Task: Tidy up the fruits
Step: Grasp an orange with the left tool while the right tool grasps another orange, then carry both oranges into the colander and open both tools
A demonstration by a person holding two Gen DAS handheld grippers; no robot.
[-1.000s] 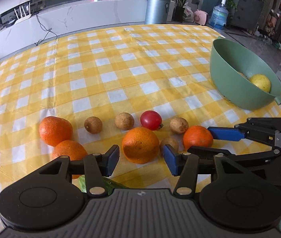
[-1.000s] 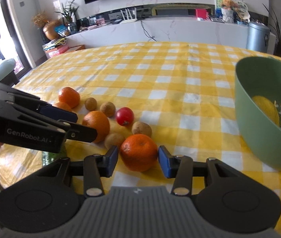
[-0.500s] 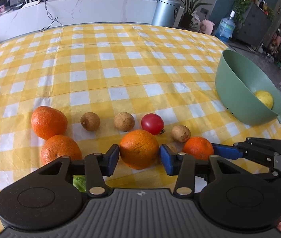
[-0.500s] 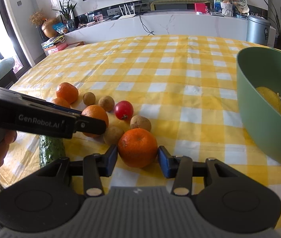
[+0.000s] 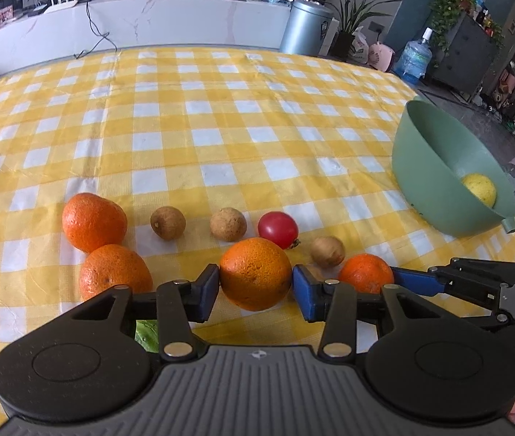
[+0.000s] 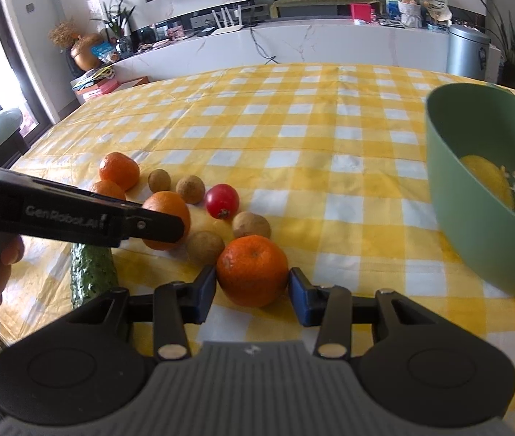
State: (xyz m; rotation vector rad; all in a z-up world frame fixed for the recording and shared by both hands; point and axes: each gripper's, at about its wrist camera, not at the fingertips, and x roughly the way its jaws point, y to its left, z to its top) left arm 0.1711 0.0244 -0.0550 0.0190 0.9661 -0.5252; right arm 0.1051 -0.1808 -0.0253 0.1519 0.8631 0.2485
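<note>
My left gripper (image 5: 256, 293) is shut on a large orange (image 5: 255, 273), its blue pads against both sides. My right gripper (image 6: 252, 293) is shut on a smaller orange (image 6: 252, 271), which also shows in the left wrist view (image 5: 365, 273). Two more oranges (image 5: 93, 221) (image 5: 115, 271) lie to the left. A red tomato (image 5: 278, 229) and several small brown fruits (image 5: 228, 223) lie behind. A green bowl (image 6: 475, 225) at the right holds yellow fruit (image 6: 486, 181); the bowl also shows in the left wrist view (image 5: 435, 181).
A green cucumber (image 6: 92, 272) lies at the table's near left edge. The yellow checked tablecloth (image 6: 293, 127) stretches back behind the fruit. The left gripper's body (image 6: 75, 214) crosses the right wrist view at the left. A counter and a metal bin stand beyond the table.
Both grippers have closed in around their oranges, and the pads now press on the fruit. The two oranges sit a little nearer to each camera.
</note>
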